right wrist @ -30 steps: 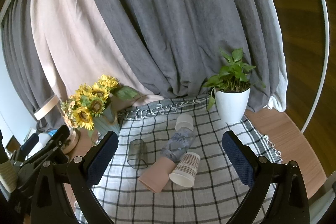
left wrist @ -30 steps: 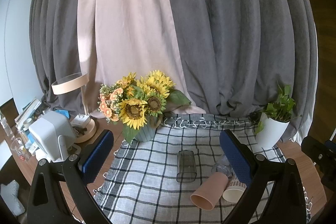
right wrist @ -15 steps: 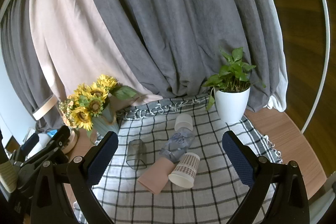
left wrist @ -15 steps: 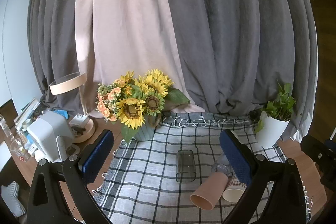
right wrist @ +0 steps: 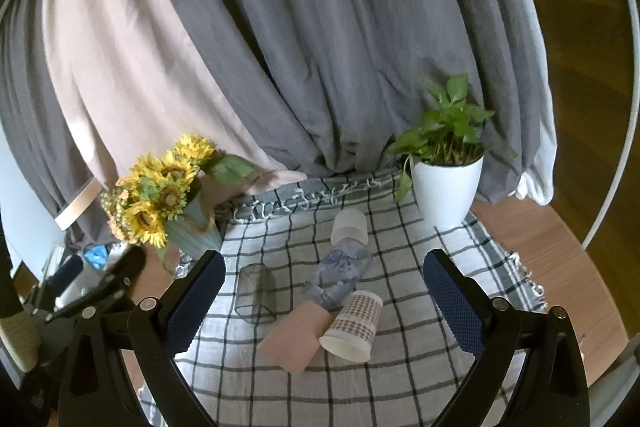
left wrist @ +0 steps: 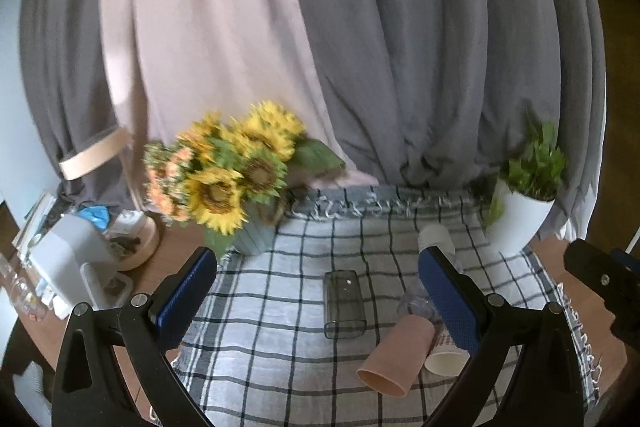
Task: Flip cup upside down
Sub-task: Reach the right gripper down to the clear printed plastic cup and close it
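Note:
Several cups lie on their sides on a checked cloth (right wrist: 400,379). A clear glass cup (right wrist: 256,294) (left wrist: 345,305) lies at the left. A pink cup (right wrist: 297,338) (left wrist: 394,357) lies in the middle, touching a checkered paper cup (right wrist: 354,325) (left wrist: 444,355). A clear water bottle (right wrist: 338,273) lies behind them, with a white cup (right wrist: 350,225) (left wrist: 436,239) beyond its far end. My left gripper (left wrist: 320,301) and right gripper (right wrist: 322,301) are both open and empty, held above and short of the cups.
A sunflower bouquet in a ribbed vase (right wrist: 160,195) (left wrist: 232,179) stands at the cloth's back left. A white potted plant (right wrist: 446,183) (left wrist: 520,215) stands at the back right. Clutter and a white device (left wrist: 72,251) sit left. Curtains hang behind.
Both grippers have tilted down and come slightly closer to the table. The cups have not moved.

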The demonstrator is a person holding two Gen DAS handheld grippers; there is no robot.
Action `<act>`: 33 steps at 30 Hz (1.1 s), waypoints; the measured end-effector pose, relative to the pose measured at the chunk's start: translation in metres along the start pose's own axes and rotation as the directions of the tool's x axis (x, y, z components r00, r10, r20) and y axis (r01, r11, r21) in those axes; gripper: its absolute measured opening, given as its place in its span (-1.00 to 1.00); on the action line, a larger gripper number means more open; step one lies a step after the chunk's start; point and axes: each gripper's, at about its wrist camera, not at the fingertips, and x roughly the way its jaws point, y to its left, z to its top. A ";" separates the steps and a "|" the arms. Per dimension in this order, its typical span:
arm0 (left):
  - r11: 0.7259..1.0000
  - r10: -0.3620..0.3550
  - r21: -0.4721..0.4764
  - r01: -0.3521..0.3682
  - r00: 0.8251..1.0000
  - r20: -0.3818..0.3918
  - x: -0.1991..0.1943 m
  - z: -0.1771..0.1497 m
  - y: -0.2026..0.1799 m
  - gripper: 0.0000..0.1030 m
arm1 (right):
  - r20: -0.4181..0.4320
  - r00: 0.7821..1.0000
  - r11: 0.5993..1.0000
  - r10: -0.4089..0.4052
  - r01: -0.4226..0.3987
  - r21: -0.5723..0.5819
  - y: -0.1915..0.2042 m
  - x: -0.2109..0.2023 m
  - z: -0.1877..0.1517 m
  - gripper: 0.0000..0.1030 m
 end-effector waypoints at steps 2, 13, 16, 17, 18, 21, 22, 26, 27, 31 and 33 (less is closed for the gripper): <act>1.000 -0.008 0.006 0.008 1.000 -0.031 0.018 0.003 -0.003 1.00 | -0.045 0.999 1.000 0.017 -0.015 0.024 -0.004 0.020 0.005 0.94; 0.999 -0.015 0.038 0.024 0.975 -0.221 0.118 -0.001 -0.015 1.00 | -0.354 0.934 0.981 0.050 0.021 0.195 -0.025 0.163 0.008 0.90; 0.999 -0.015 0.035 0.026 0.960 -0.280 0.143 -0.007 -0.017 1.00 | -0.419 0.906 0.973 0.056 0.043 0.225 -0.028 0.199 0.002 0.89; 0.999 -0.015 0.032 0.025 0.954 -0.300 0.150 -0.009 -0.017 1.00 | -0.432 0.900 0.972 0.060 0.045 0.229 -0.028 0.207 0.001 0.89; 0.999 -0.013 0.031 0.024 0.949 -0.315 0.158 -0.012 -0.018 1.00 | -0.454 0.888 0.971 0.070 0.043 0.234 -0.029 0.219 -0.001 0.86; 0.999 0.001 0.037 0.013 0.938 -0.347 0.171 -0.018 -0.020 0.99 | -0.517 0.854 0.963 0.064 0.082 0.255 -0.033 0.250 -0.011 0.83; 0.999 0.003 0.040 0.012 0.935 -0.356 0.175 -0.020 -0.021 0.99 | -0.537 0.842 0.962 0.054 0.101 0.255 -0.034 0.257 -0.013 0.83; 0.999 0.023 0.052 -0.005 0.929 -0.368 0.186 -0.023 -0.022 0.99 | -0.589 0.807 0.950 0.043 0.148 0.273 -0.041 0.285 -0.023 0.80; 0.999 0.025 0.050 -0.007 0.928 -0.372 0.189 -0.024 -0.021 0.99 | -0.601 0.798 0.948 0.038 0.161 0.274 -0.043 0.292 -0.025 0.76; 0.998 0.043 0.056 -0.023 0.918 -0.393 0.203 -0.026 -0.020 0.99 | -0.633 0.774 0.947 0.021 0.187 0.260 -0.041 0.312 -0.029 0.75; 0.998 0.049 0.058 -0.028 0.914 -0.403 0.209 -0.028 -0.020 0.99 | -0.643 0.766 0.948 0.019 0.191 0.256 -0.040 0.320 -0.031 0.66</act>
